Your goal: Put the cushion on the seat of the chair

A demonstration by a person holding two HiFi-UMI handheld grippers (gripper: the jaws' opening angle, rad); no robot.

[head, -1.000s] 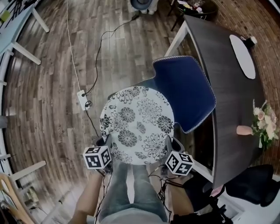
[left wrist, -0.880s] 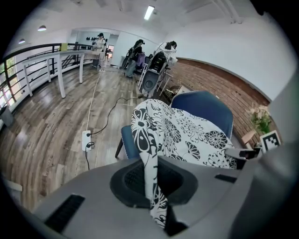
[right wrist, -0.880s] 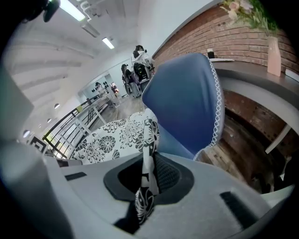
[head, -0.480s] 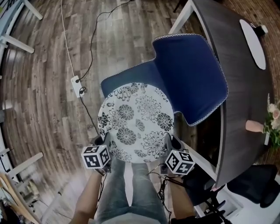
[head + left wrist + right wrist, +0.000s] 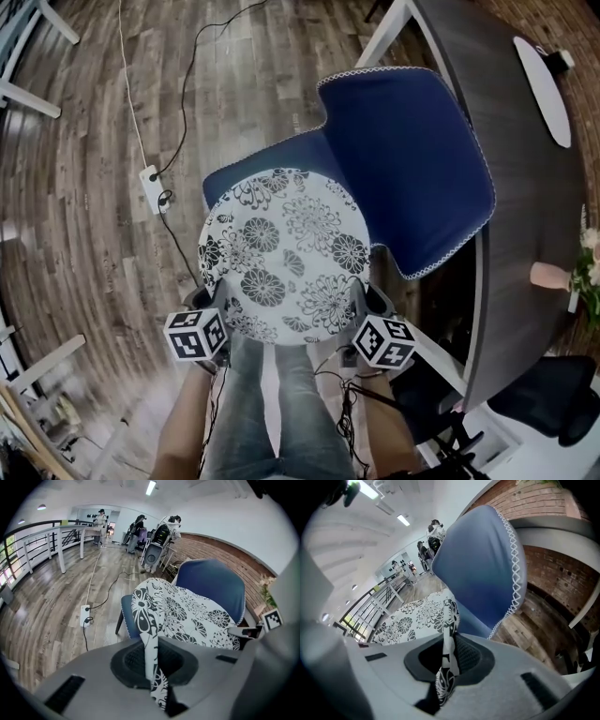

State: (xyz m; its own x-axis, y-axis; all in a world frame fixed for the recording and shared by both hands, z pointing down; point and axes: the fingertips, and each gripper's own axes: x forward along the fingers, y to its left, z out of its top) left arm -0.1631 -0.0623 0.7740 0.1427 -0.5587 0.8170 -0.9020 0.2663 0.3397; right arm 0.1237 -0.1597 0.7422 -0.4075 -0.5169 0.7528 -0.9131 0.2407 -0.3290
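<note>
The blue chair stands beside the table, and the round flowered cushion hangs over its seat, touching or not I cannot tell. It looks light, thin and floppy, best pinched at its near rim, where the left tongs and right tongs are each clamped on the fabric edge.

Blue chair backrest rising at two o'clock of the cushion, dark table crowding in at three o'clock, open wood floor from eight to eleven o'clock, power strip and cables lying there at ten, person's legs at six.
</note>
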